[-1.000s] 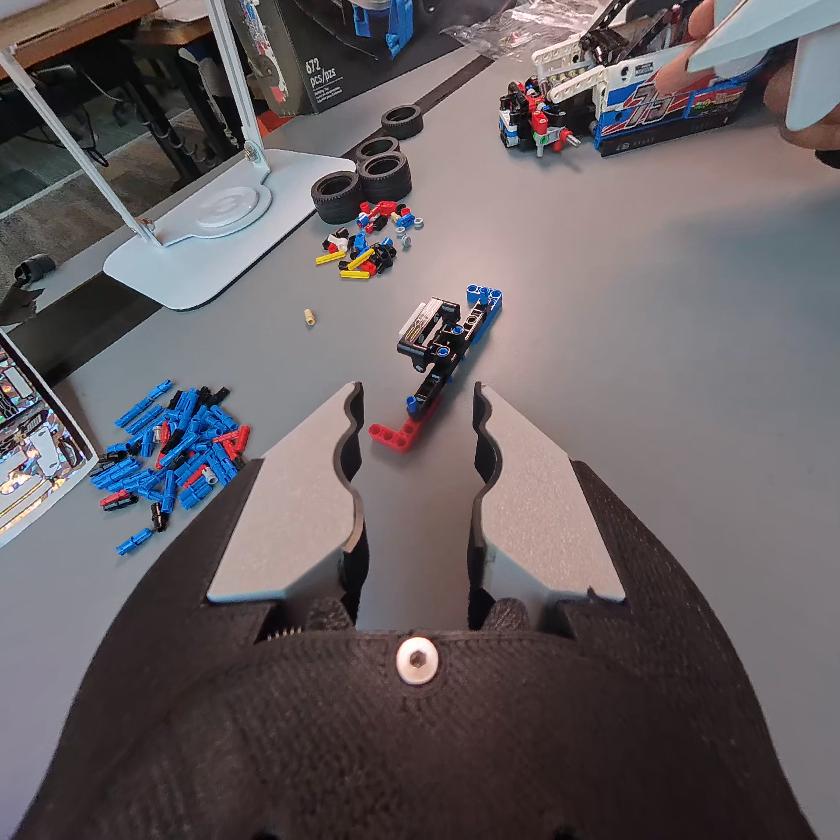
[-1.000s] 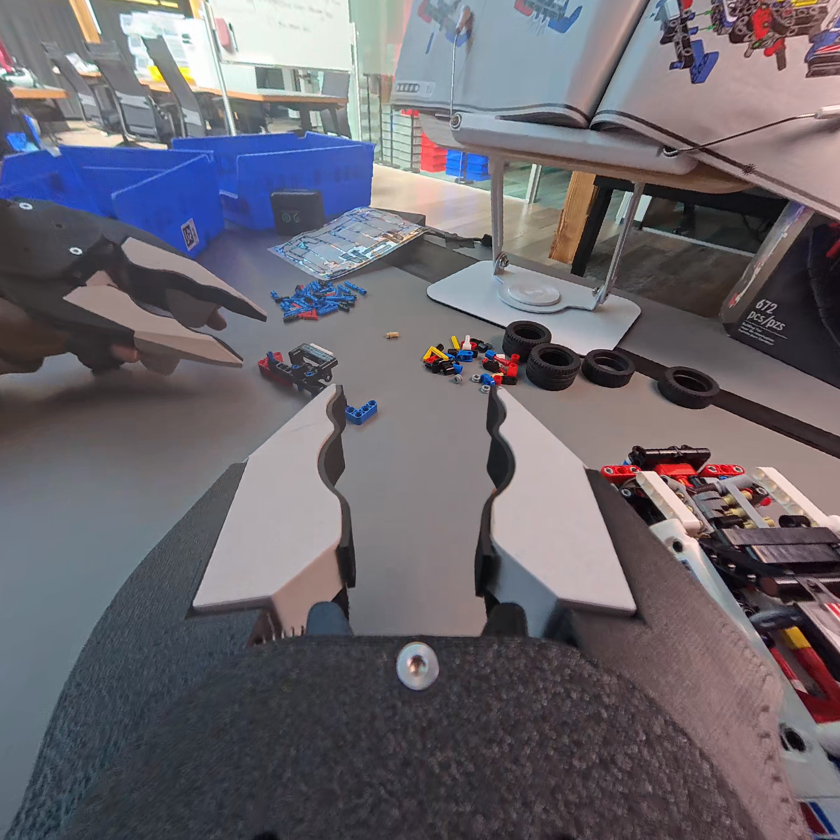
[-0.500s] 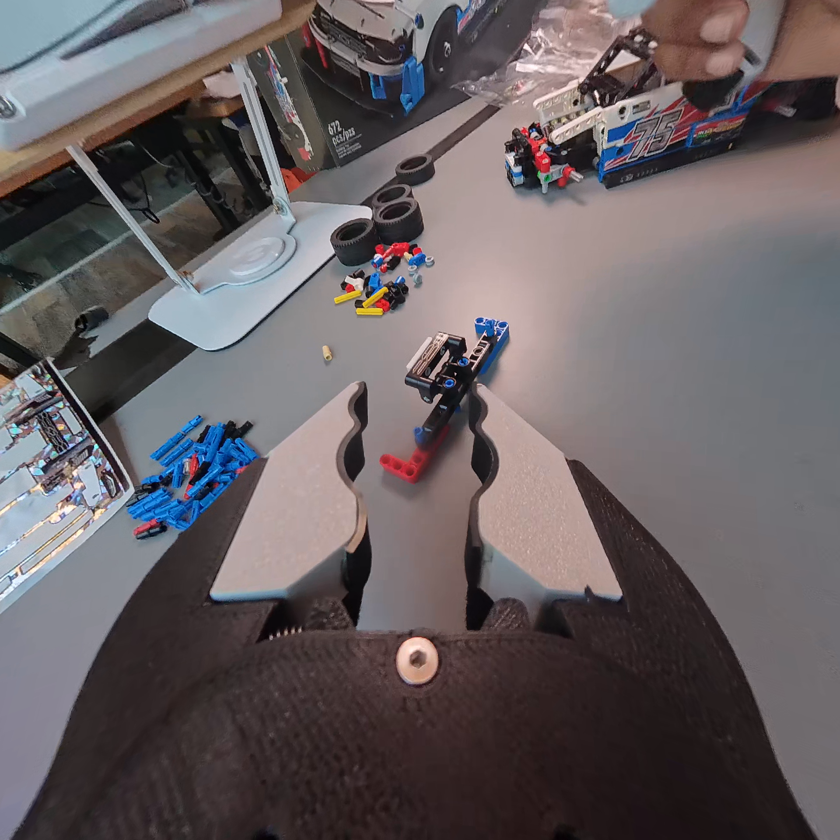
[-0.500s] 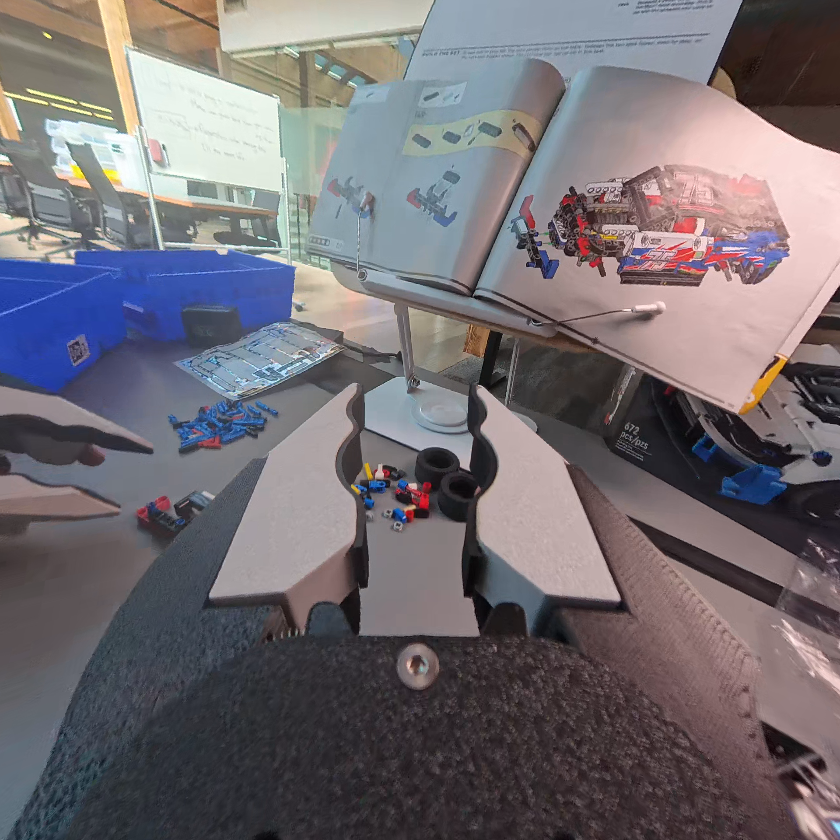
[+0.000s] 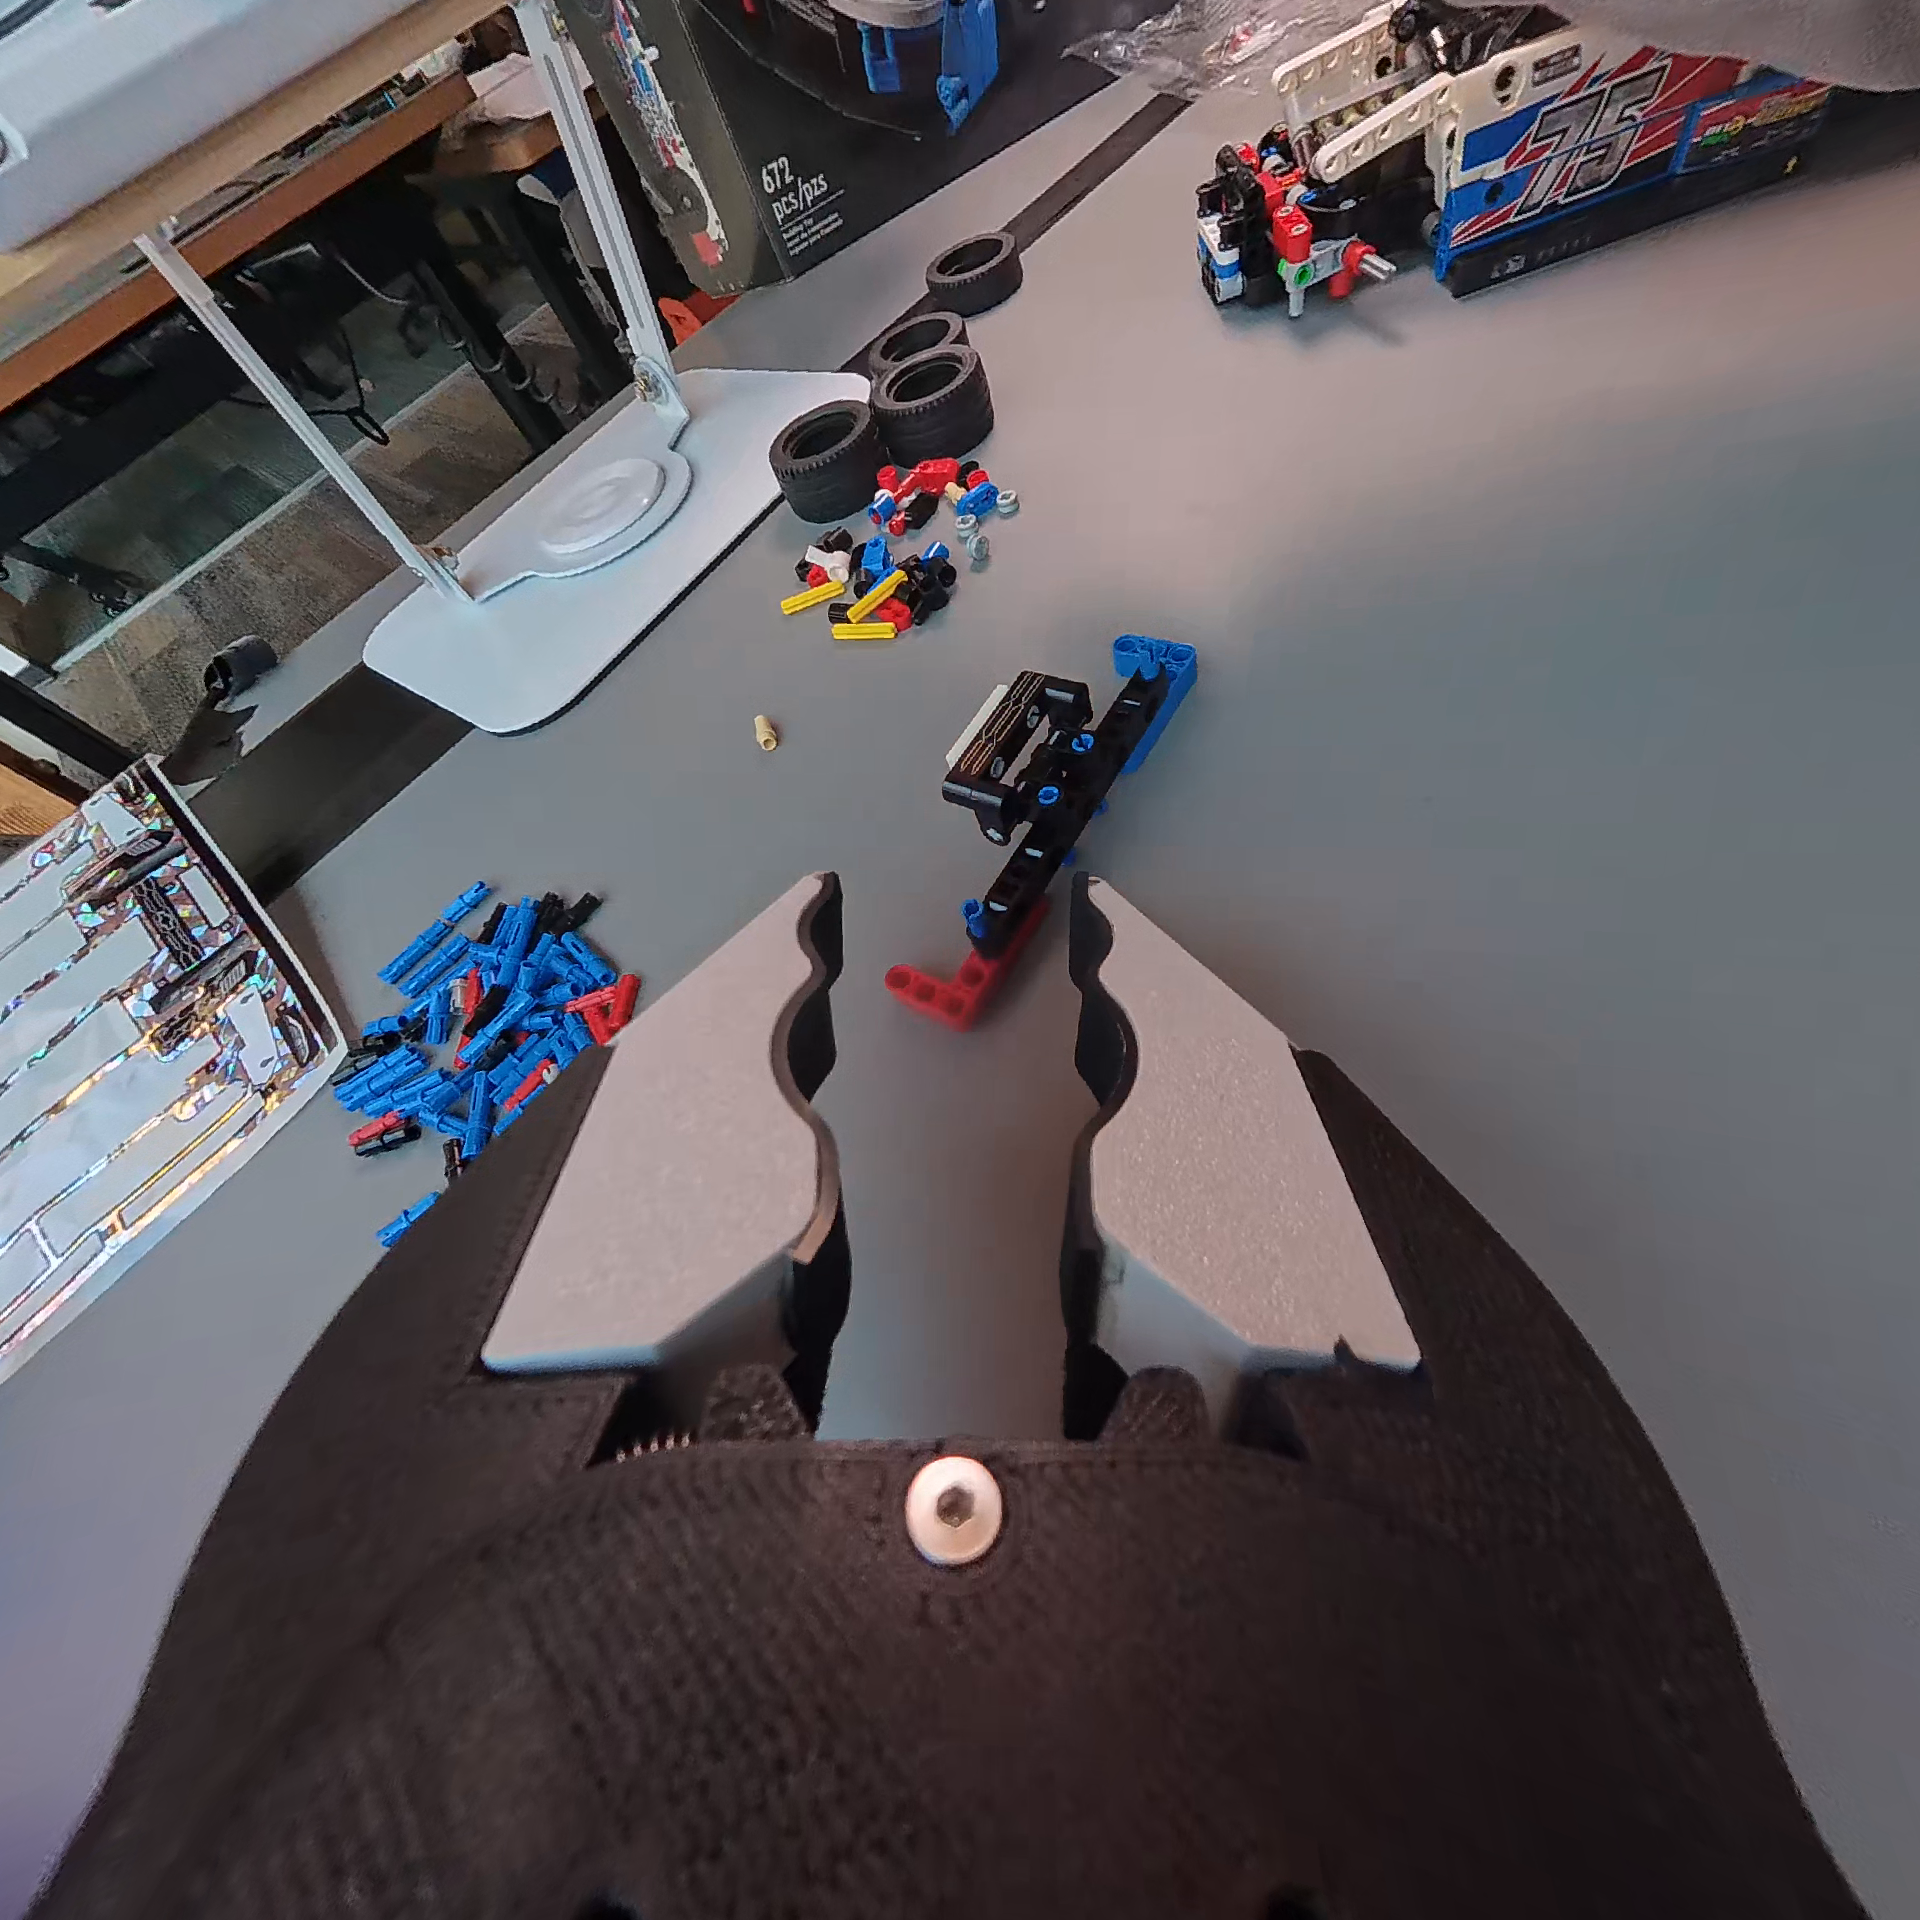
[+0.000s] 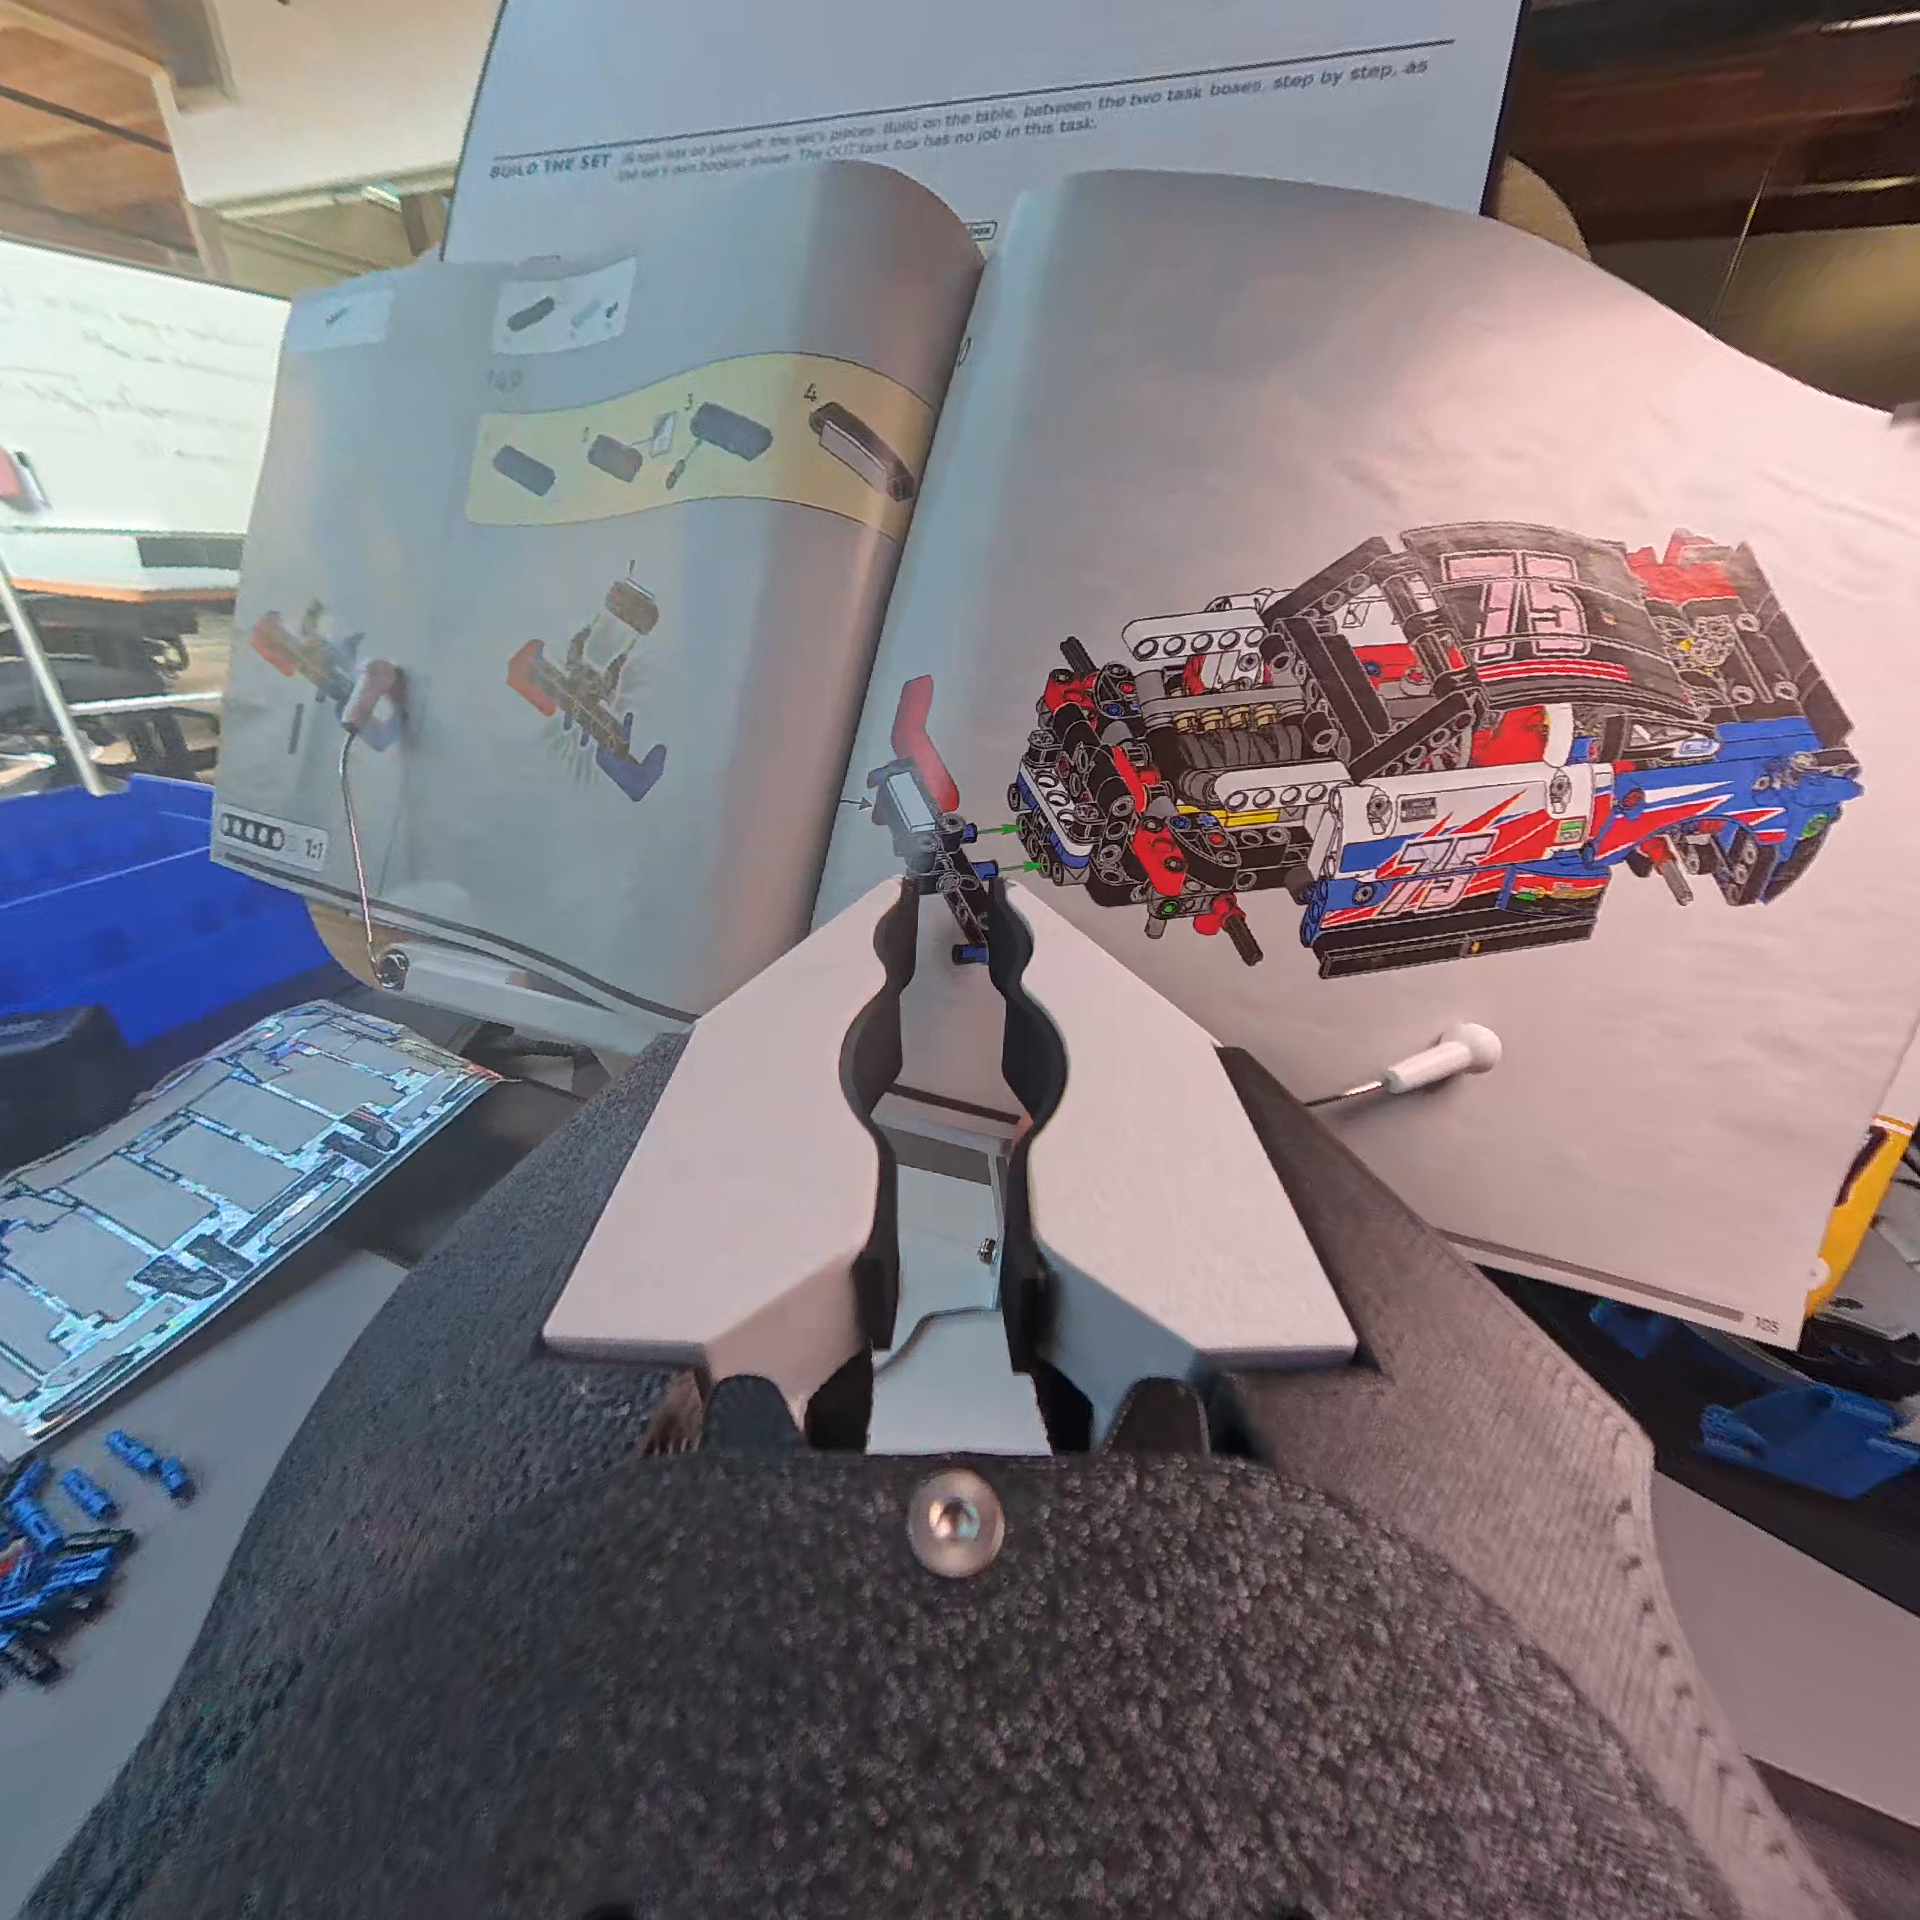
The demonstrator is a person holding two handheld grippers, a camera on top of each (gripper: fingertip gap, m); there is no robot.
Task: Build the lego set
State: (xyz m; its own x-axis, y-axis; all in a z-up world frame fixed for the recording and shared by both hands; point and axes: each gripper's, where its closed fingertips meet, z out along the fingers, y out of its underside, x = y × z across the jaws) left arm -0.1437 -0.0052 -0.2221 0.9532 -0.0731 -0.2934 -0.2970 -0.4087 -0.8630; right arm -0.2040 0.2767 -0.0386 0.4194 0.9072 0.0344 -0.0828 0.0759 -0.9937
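In the left wrist view a small black, blue and red sub-assembly point(image 5: 1049, 810) lies on the grey table point(image 5: 1507, 935), its red L-shaped end point(image 5: 951, 987) nearest me. My left gripper point(image 5: 954, 894) is open and empty, its tips on either side of that red end and just short of it. The partly built car point(image 5: 1507, 177) stands at the far right. My right gripper point(image 6: 948, 896) is raised off the table and points at the open instruction booklet point(image 6: 1351, 623) on its stand. Its jaws are nearly together and hold nothing.
Several black tyres point(image 5: 914, 405) and a pile of small mixed parts point(image 5: 894, 561) lie beyond the sub-assembly. A pile of blue pins point(image 5: 488, 1018), a tan pin point(image 5: 766, 732), a sticker sheet point(image 5: 125, 1039), the white stand base point(image 5: 582, 540) and the set's box point(image 5: 727, 135) lie left. Blue bins point(image 6: 104, 883) stand behind. One gripper's finger ends stand about 35 centimeters off the other's. Both grippers' tips are roughly 30 centimeters from the partly built car point(image 5: 1507, 177).
My right gripper has swung up from the table towards the booklet and closed from wide open to almost shut. My left gripper has stayed open by the sub-assembly, with only small shifts.
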